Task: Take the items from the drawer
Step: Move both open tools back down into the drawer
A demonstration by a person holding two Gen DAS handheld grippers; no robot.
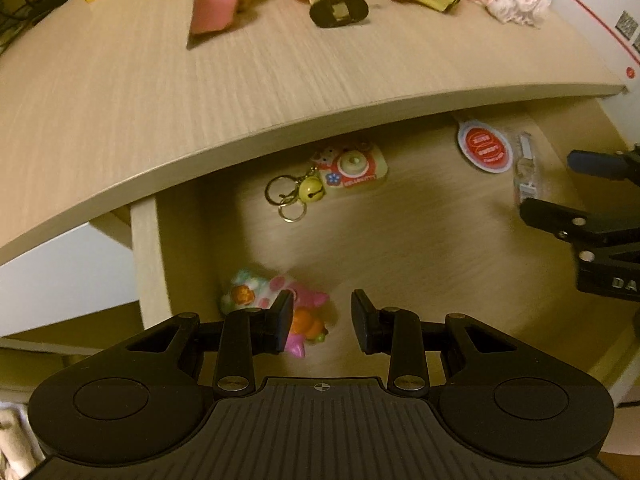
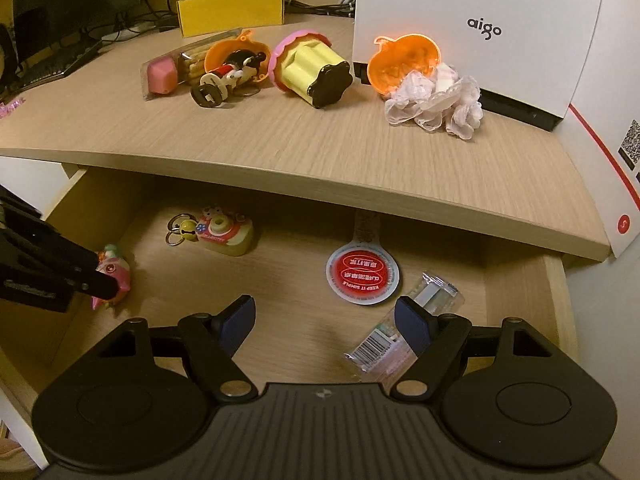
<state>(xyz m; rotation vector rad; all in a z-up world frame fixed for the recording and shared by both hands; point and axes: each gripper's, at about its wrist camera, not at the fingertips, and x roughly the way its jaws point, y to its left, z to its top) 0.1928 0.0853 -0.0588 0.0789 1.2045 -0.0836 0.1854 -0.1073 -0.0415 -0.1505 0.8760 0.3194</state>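
Note:
The drawer is pulled out under the desk top. My left gripper hangs open over its near left corner. A pink and white plush toy lies under the left fingertip, partly inside the gap. In the right wrist view that toy touches a left fingertip. My right gripper is open low over the drawer floor, its right finger beside a clear barcoded packet. A toy camera keychain and a round red tag lie farther back.
On the desk top lie a yellow cupcake toy, an orange pumpkin shell, lacy cloth, a small figure and a biscuit pack. A white box stands at the back right.

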